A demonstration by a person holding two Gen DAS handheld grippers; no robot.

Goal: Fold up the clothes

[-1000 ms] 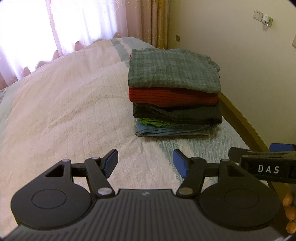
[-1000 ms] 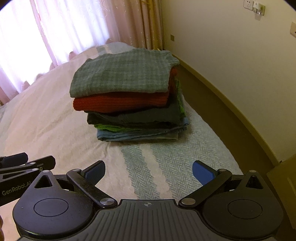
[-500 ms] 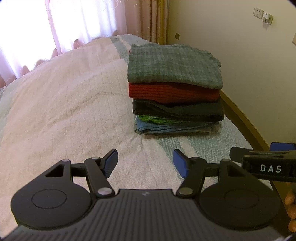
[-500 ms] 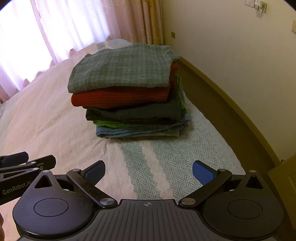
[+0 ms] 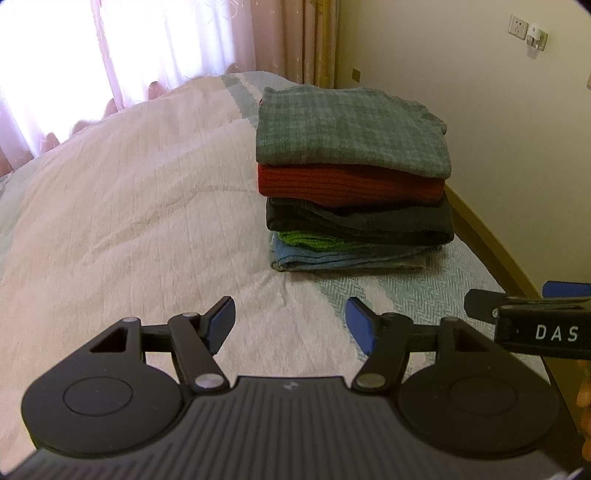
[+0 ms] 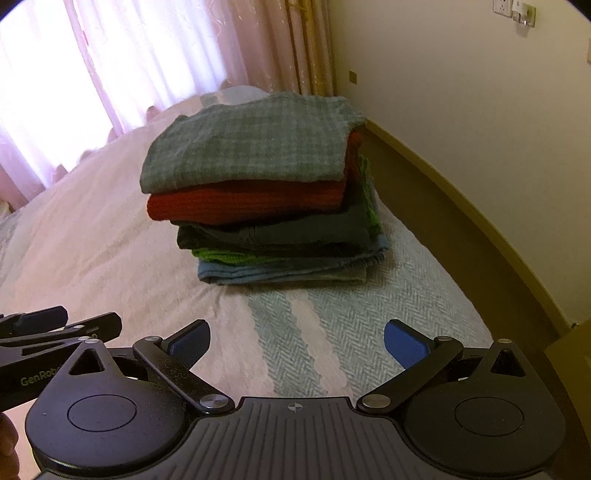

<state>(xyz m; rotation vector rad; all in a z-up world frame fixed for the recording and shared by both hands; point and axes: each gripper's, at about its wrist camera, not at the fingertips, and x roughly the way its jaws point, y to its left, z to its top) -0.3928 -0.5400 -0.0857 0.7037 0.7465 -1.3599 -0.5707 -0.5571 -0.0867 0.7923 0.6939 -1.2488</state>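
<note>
A stack of folded clothes rests on the bed near its right edge. On top lies a grey-green checked garment, then a red knit, a dark garment, a green one and a blue one at the bottom. My left gripper hovers open over the bedspread, short of the stack, empty. My right gripper is also open and empty, in front of the stack. Each gripper shows at the edge of the other's view.
The bedspread is pale pink with grey-green herringbone stripes. A wooden bed frame runs along the cream wall on the right. Pink curtains hang over a bright window behind the bed. Wall sockets sit high on the right.
Both grippers have drifted slightly closer to the stack, which now looks a bit larger and lower in the views. Both stay open and empty.
</note>
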